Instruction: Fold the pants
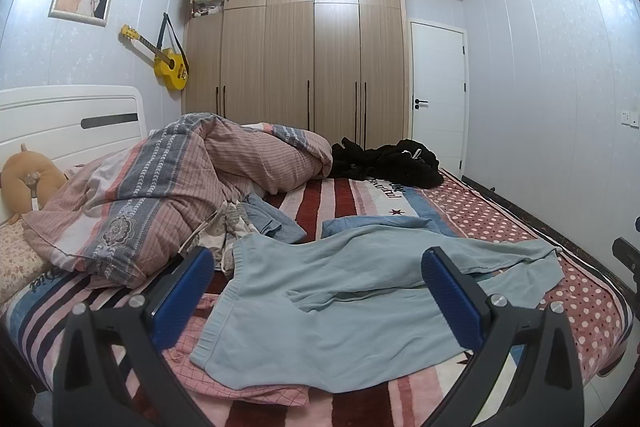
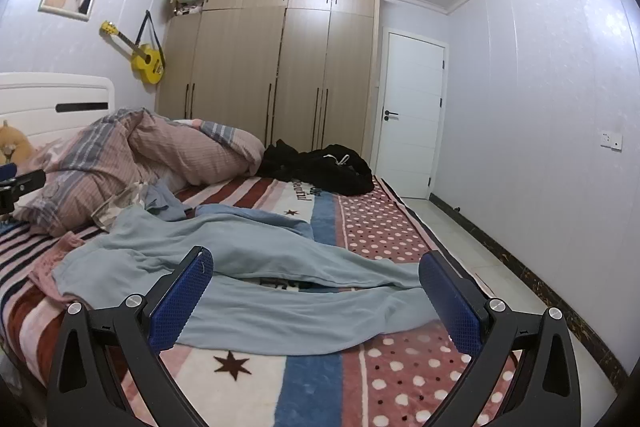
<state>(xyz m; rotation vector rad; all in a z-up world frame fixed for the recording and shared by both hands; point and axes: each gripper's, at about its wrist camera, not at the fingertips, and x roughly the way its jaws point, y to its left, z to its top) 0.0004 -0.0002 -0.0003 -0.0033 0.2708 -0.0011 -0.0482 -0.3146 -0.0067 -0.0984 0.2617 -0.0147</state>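
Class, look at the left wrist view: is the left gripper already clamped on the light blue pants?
No. The left gripper stands wide open above the light blue pants, pads clear of the cloth.

A pair of light blue cotton pants [image 2: 256,291] is spread unfolded across a striped and polka-dotted bed blanket [image 2: 384,231]. The right gripper [image 2: 316,281], with blue textured pads, is held wide apart above the pant legs, nothing gripped.

Left claw [image 1: 318,285] jaws wide apart, tilted slightly down; right claw [image 2: 316,285] likewise.
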